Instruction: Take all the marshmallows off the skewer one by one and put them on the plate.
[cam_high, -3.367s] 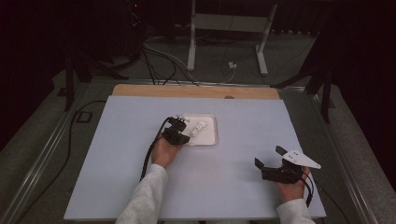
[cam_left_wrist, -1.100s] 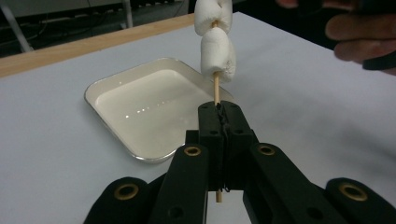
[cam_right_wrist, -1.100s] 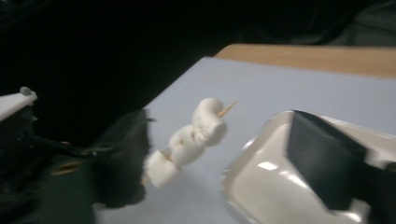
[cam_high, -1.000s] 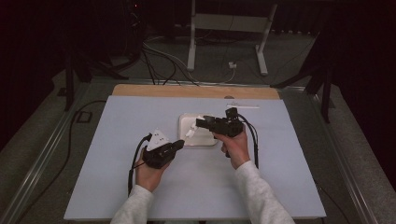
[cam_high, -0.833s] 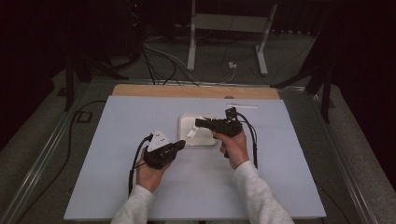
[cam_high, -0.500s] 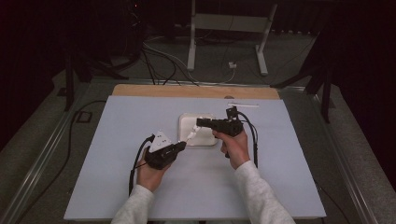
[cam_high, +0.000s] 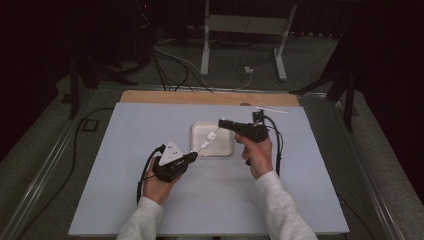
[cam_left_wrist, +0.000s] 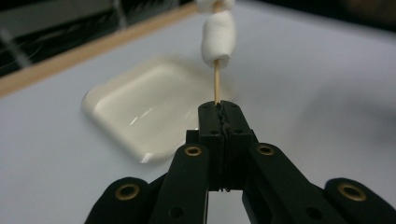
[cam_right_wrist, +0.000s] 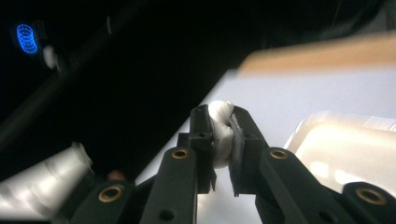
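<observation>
**Ana:** Two hand-held grippers are at work. The left hand-held gripper (cam_left_wrist: 219, 109) has its jaws clamped tight on the bottom end of a thin wooden skewer (cam_left_wrist: 216, 86), which rises straight out from between them. I'd say it is pinched that low so the whole shaft stays free for loading.

**Ben:** And what's already on it?

**Ana:** One small white cylindrical marshmallow (cam_left_wrist: 218, 39) is threaded partway up the skewer, with another just above it at the top edge of the left gripper view. In the high view the skewer (cam_high: 202, 145) slants up and to the right, away from the left hand-held gripper (cam_high: 192, 156), over the near left part of the shallow square white plastic tray (cam_high: 222, 150).

**Ben:** The right one?

**Ana:** The right hand-held gripper (cam_right_wrist: 219, 135) has just been closing its jaws, and a soft white marshmallow piece (cam_right_wrist: 222, 133) is squeezed between them, bulging at the top. In the high view the right hand-held gripper (cam_high: 221, 123) hangs over the far right of the tray, pointing left toward the skewer's tip, just beside it. My guess: it is lined up to push that piece onto the point.

**Ben:** Everything else?

**Ana:** The tray sits mid pale blue tabletop (cam_high: 125, 200), between both hands.
</observation>
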